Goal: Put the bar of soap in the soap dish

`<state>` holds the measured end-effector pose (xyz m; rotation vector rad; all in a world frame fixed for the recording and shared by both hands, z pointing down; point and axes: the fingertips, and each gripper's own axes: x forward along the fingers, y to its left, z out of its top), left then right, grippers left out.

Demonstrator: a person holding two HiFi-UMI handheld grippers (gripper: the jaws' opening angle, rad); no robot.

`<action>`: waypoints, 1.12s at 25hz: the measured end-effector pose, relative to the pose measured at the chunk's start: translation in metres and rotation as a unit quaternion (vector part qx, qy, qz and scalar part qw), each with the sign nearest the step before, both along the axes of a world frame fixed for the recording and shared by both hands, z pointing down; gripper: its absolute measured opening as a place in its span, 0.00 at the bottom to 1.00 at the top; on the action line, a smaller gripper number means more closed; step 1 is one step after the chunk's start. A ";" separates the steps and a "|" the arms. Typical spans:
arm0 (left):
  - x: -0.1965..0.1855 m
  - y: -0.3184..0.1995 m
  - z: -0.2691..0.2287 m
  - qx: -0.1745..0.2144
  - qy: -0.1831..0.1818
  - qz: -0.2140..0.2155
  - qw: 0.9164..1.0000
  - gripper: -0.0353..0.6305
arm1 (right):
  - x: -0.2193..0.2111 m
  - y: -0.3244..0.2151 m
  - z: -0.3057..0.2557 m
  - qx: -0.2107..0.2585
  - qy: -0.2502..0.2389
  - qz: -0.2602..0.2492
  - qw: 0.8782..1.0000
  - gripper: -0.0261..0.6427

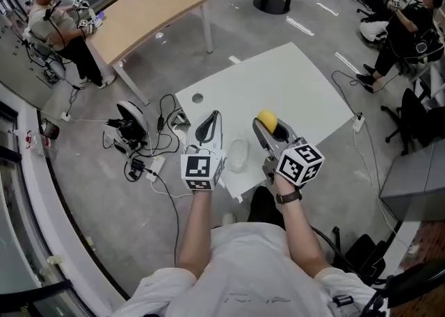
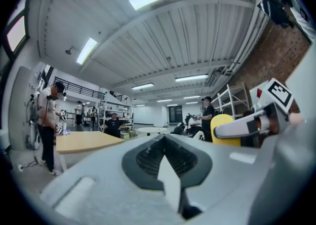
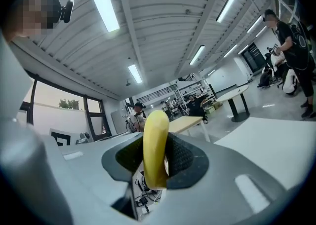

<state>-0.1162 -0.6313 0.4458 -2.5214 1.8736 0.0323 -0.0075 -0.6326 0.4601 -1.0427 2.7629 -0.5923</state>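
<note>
Status: soap not yet in the dish. The right gripper [image 1: 268, 128] is clamped at a middling width on the yellow bar of soap [image 1: 267, 119], held clear above the white table [image 1: 292, 79]; the right gripper view shows the bar standing edge-on between the pads. The left gripper [image 1: 214, 117] has its jaws drawn together on nothing; idle beside the right one.

A pale oval thing, which I take for the soap dish [image 1: 238, 155], lies on the table near the person's edge; it sits between the two grippers and closer to the body than the soap; it looks empty.

Left to do, as I judge it: bring the bar over the dish; lower; let go.

Around: a wooden table [image 1: 149, 13]; a tangle of cables [image 1: 142, 149] on the floor at the left; other people at the room's edges. Nothing lies between soap and dish; the left gripper, just beside the dish, is the only thing close.
</note>
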 end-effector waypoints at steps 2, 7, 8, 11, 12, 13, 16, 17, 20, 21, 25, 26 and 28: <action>-0.002 0.005 0.022 -0.027 -0.004 -0.001 1.000 0.06 | -0.004 0.005 0.028 -0.031 0.005 -0.006 0.999 0.21; -0.005 0.016 0.074 -0.062 -0.013 -0.001 0.998 0.06 | -0.022 0.018 0.103 -0.112 0.028 -0.033 0.993 0.21; -0.003 0.018 0.083 -0.072 -0.012 0.001 0.997 0.06 | -0.026 0.021 0.117 -0.126 0.032 -0.040 0.991 0.21; -0.002 0.021 0.104 -0.103 -0.002 0.005 0.995 0.06 | -0.041 0.030 0.158 -0.167 0.045 -0.057 0.983 0.21; -0.002 0.020 0.111 -0.112 0.003 0.007 0.994 0.06 | -0.045 0.032 0.171 -0.180 0.050 -0.062 0.980 0.21; -0.002 0.019 0.117 -0.120 0.008 0.009 0.993 0.06 | -0.050 0.034 0.184 -0.192 0.056 -0.067 0.977 0.21; -0.002 0.020 0.135 -0.142 0.015 0.010 0.990 0.06 | -0.057 0.041 0.220 -0.234 0.080 -0.079 0.966 0.21; -0.003 0.020 0.141 -0.145 0.013 0.008 0.989 0.06 | -0.057 0.043 0.230 -0.244 0.091 -0.081 0.962 0.21; -0.009 0.019 0.158 -0.156 0.010 -0.001 0.988 0.06 | -0.058 0.043 0.256 -0.266 0.113 -0.086 0.954 0.22; -0.008 0.019 0.163 -0.164 0.014 -0.001 0.986 0.06 | -0.059 0.043 0.263 -0.273 0.115 -0.088 0.951 0.22; -0.003 0.021 0.182 -0.197 0.026 -0.001 0.980 0.06 | -0.061 0.040 0.278 -0.293 0.113 -0.096 0.944 0.22; -0.004 0.021 0.187 -0.201 0.022 -0.004 0.979 0.06 | -0.062 0.038 0.279 -0.295 0.114 -0.099 0.944 0.22; -0.008 0.021 0.194 -0.203 0.015 -0.012 0.979 0.06 | -0.065 0.035 0.281 -0.295 0.125 -0.105 0.942 0.22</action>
